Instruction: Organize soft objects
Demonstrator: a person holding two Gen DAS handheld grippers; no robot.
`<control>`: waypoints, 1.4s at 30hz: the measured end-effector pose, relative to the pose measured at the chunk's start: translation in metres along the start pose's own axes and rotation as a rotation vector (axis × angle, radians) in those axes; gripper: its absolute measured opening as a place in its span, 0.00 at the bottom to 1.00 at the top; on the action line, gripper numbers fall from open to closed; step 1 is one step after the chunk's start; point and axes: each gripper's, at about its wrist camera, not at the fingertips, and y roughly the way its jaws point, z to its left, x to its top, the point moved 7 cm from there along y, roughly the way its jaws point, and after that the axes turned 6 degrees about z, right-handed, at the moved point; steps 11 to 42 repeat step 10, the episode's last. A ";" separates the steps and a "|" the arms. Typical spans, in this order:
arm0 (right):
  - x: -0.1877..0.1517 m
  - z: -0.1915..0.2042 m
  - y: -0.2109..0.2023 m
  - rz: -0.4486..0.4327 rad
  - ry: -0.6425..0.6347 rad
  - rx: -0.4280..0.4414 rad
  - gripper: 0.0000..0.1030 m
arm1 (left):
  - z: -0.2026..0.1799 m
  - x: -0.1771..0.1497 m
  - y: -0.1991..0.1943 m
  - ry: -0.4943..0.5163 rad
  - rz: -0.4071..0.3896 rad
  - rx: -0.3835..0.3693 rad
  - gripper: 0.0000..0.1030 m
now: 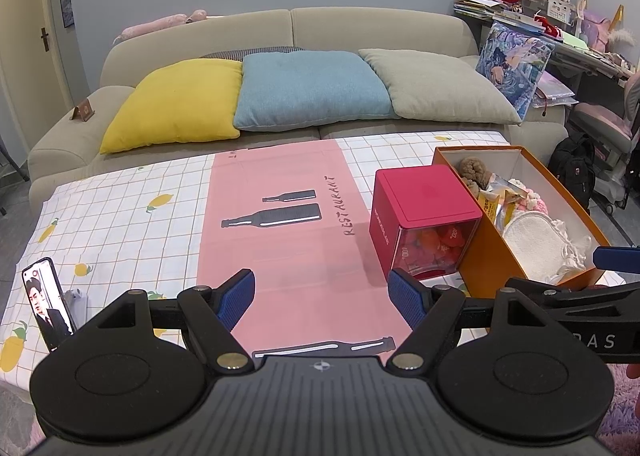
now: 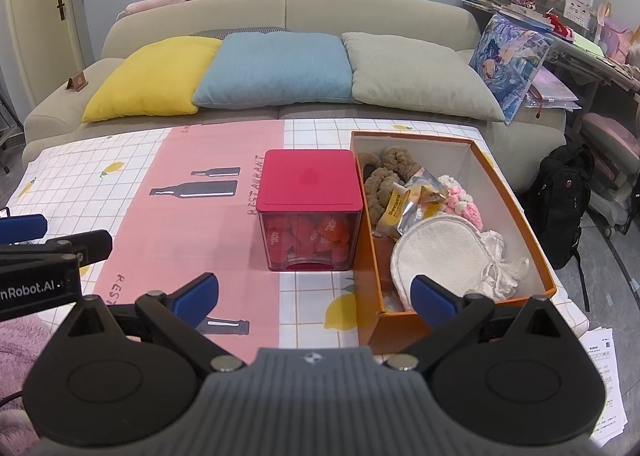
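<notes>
The left gripper [image 1: 322,298] hangs low over the desk [image 1: 120,223] with its jaws spread wide and nothing between them; only the pink mat [image 1: 280,240] shows in the gap. Ahead of the right jaw and a little past it stands a red box [image 1: 424,215] with a clear front and red pieces inside. Touching that box on its far right side is an orange box [image 1: 480,268], open on top. A phone [image 1: 48,302] stands propped well out to the left of the left jaw. The right gripper's arm crosses the lower right edge of this view.

The right gripper [image 2: 316,298] also has its jaws wide apart and holds nothing. The red box [image 2: 310,191] sits straight ahead, between the lines of the two jaws. The orange box [image 2: 460,320] lies ahead of the right jaw, its near corner just behind that fingertip. Inside it are the soft things: a brown knit piece [image 2: 388,179] at the far end, a foil packet [image 2: 408,207] beside it, a pink and white knit piece [image 2: 460,203] to the right, a round white pad [image 2: 436,260] nearer the jaws, and a crumpled white cloth [image 2: 500,268] against the right wall. The left gripper's arm reaches in at the left edge.

Beyond the desk is a sofa [image 2: 280,7] carrying a yellow cushion [image 2: 148,79], a blue cushion [image 2: 280,67] and a beige cushion [image 2: 416,71] in a row.
</notes>
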 end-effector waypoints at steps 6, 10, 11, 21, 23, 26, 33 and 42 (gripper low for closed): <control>0.000 0.000 0.000 0.001 0.000 0.000 0.97 | 0.000 0.000 -0.001 -0.001 -0.001 -0.001 0.86; 0.000 0.000 0.002 0.004 -0.003 0.002 0.97 | 0.000 0.002 -0.003 -0.003 -0.003 -0.001 0.86; 0.000 0.000 0.002 0.004 -0.003 0.002 0.97 | 0.000 0.002 -0.003 -0.003 -0.003 -0.001 0.86; 0.000 0.000 0.002 0.004 -0.003 0.002 0.97 | 0.000 0.002 -0.003 -0.003 -0.003 -0.001 0.86; 0.000 0.000 0.002 0.004 -0.003 0.002 0.97 | 0.000 0.002 -0.003 -0.003 -0.003 -0.001 0.86; 0.000 0.000 0.002 0.004 -0.003 0.002 0.97 | 0.000 0.002 -0.003 -0.003 -0.003 -0.001 0.86; 0.000 0.000 0.002 0.004 -0.003 0.002 0.97 | 0.000 0.002 -0.003 -0.003 -0.003 -0.001 0.86; 0.000 0.000 0.002 0.004 -0.003 0.002 0.97 | 0.000 0.002 -0.003 -0.003 -0.003 -0.001 0.86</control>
